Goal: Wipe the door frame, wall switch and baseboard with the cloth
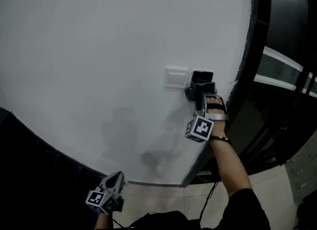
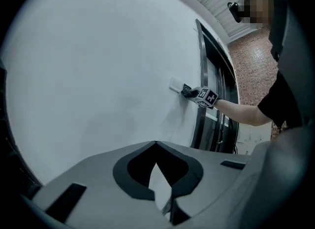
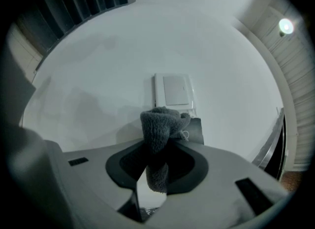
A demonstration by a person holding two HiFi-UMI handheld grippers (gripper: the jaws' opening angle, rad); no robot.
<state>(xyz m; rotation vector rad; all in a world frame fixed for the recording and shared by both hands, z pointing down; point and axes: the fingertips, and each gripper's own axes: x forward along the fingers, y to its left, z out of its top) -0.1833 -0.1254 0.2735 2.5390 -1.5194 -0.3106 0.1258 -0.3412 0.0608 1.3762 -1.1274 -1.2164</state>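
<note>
A white wall switch sits on the pale wall, with a small black plate right beside it. My right gripper is shut on a dark grey cloth, which is bunched just below the switch and plate. In the right gripper view the fluffy cloth stands up between the jaws of the right gripper, its top close under the switch. My left gripper hangs low near the wall's foot, shut and holding nothing. The black door frame runs down the right.
A dark band borders the wall at lower left. Beyond the door frame are a dark doorway and pale floor tiles. A black cable trails below my right arm. The left gripper view shows the right gripper at the switch.
</note>
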